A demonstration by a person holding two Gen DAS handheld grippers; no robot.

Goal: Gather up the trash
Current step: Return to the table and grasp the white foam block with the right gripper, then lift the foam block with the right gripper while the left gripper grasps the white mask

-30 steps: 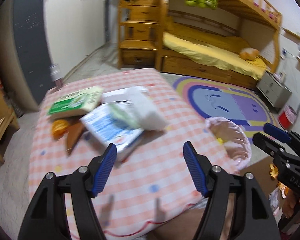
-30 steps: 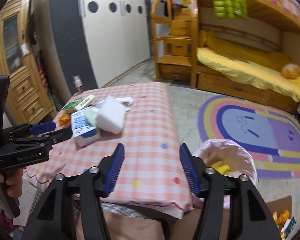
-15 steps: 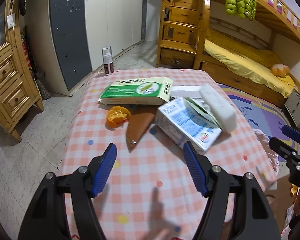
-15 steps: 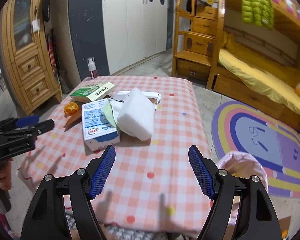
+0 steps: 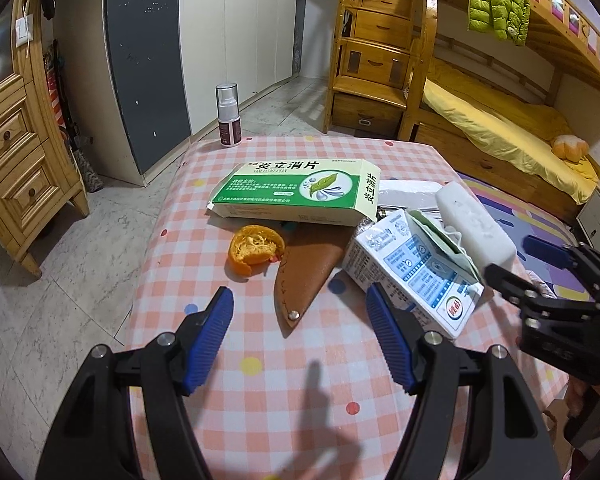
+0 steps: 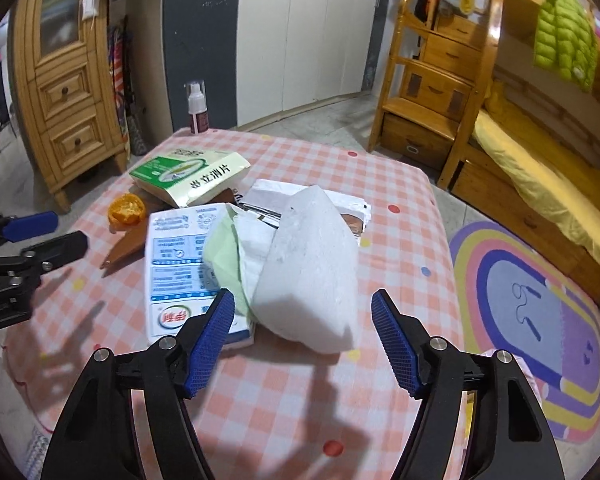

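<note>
Trash lies on a pink checked table (image 5: 300,380): a green medicine box (image 5: 296,190), an orange peel (image 5: 256,249), a brown leather sheath (image 5: 306,276), a blue-and-white carton (image 5: 416,272) and a white foam block (image 5: 474,222). My left gripper (image 5: 300,336) is open and empty just before the sheath's tip. My right gripper (image 6: 302,338) is open and empty, its jaws on either side of the foam block (image 6: 308,276), with the carton (image 6: 180,268) at its left. The right gripper also shows at the right of the left wrist view (image 5: 540,276).
A spray bottle (image 5: 228,116) stands at the table's far edge. A pink-lined bin (image 6: 512,364) sits below the table's right side, mostly hidden. A wooden cabinet (image 5: 16,168) stands left, a bunk bed (image 5: 500,128) right, a rainbow rug (image 6: 540,308) on the floor.
Both grippers have swung left from the bin side and closed in on the trash pile. The right gripper now straddles the foam block; the left now faces the sheath and peel.
</note>
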